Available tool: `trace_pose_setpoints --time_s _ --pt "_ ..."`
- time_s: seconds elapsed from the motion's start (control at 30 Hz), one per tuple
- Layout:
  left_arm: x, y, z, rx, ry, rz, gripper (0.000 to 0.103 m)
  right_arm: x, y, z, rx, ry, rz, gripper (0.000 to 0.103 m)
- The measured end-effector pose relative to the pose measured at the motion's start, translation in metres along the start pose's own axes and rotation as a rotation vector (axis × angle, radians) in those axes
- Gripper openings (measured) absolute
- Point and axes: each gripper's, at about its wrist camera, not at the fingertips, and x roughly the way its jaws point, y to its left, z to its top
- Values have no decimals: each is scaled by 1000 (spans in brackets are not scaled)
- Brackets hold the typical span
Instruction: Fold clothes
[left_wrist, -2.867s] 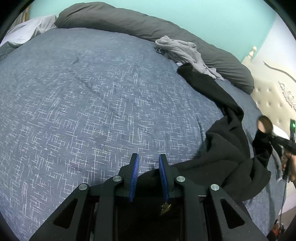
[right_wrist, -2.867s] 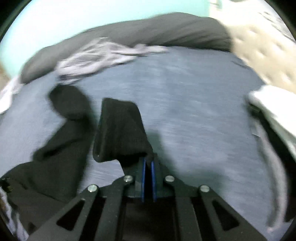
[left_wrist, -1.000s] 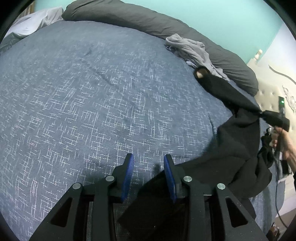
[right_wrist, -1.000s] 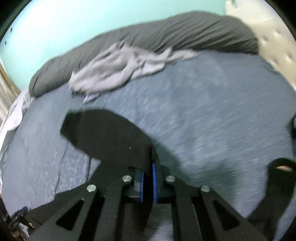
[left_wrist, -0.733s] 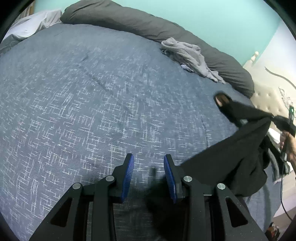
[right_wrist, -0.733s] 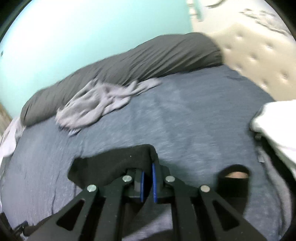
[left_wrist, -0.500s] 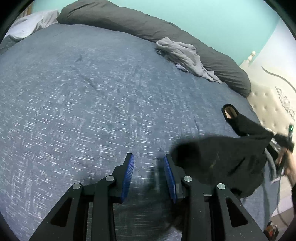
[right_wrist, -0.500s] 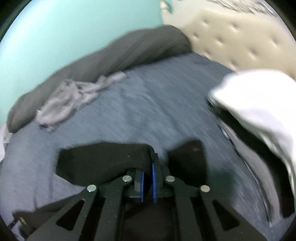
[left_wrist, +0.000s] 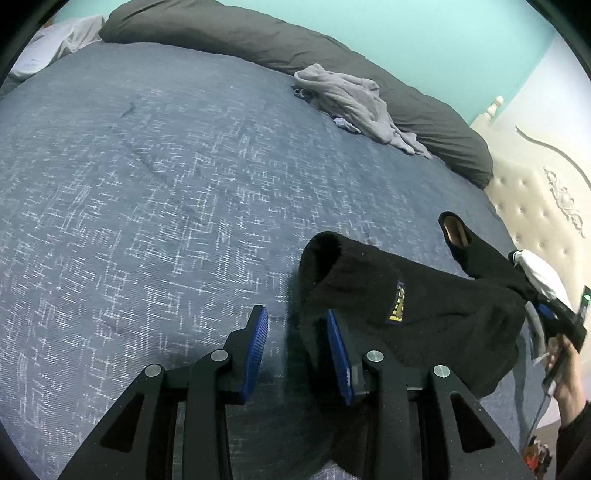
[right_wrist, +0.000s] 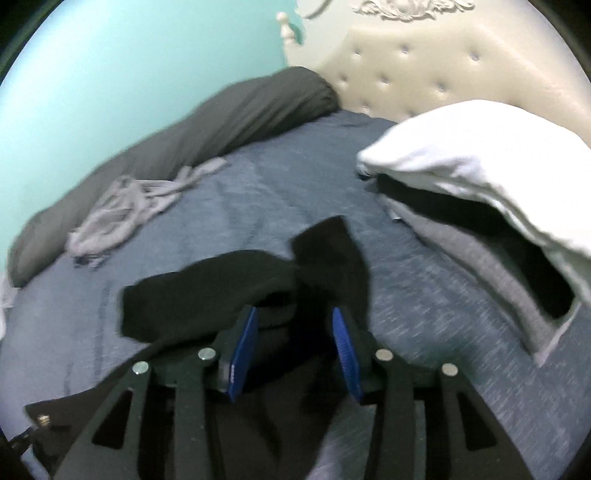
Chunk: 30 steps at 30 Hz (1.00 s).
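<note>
Release is what has just happened on my right side: a second ago my right gripper (right_wrist: 293, 349) was clamped on a fold of the black garment (left_wrist: 413, 295), and its jaws have just been opening, so they now stand partly apart with dark cloth lying slack between the blue pads but no longer pinched. The garment, which I had been carrying stretched out across the bed (left_wrist: 155, 192), now sits bunched in a doubled heap toward the headboard (right_wrist: 461, 62) side, one sleeve opening (left_wrist: 456, 230) pointing up the bed and a small yellow label (left_wrist: 398, 302) showing on top. My left gripper (left_wrist: 297, 349) has kept the same partly open gap and holds nothing; the garment's near edge lies just beside its right pad, and I cannot tell whether it touches. From the left view my right gripper (left_wrist: 554, 319) sits at the garment's far edge with the hand (left_wrist: 567, 363) behind it. I judge this as one fold laid down, though the heap looks rumpled and will likely want smoothing and another fold. The grey garment (left_wrist: 354, 99) by the dark bolster (left_wrist: 258, 40) lies unfolded, and a stack of folded things (right_wrist: 480, 192) waits near the headboard
</note>
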Motion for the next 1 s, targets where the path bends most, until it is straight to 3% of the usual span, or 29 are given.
trace_pose_setpoints --time_s 0.23,0.37,0.6,0.73,0.87,1.0 --pt "6 -13 12 17 -19 -6 36 -6 35 -38 86 37 244 48" --pt "12 -24 16 42 -17 -18 36 -6 57 -71 87 47 339 49" --pt "23 -28 17 51 -4 -17 36 15 77 -96 68 138 423 51" --pt "19 -36 11 66 0 -35 12 16 79 -97 70 132 436 51" --pt "4 -50 0 87 11 -73 4 11 70 -96 90 112 443 52" --pt "-13 -68 -12 95 35 -117 3 9 63 -94 124 107 455 53"
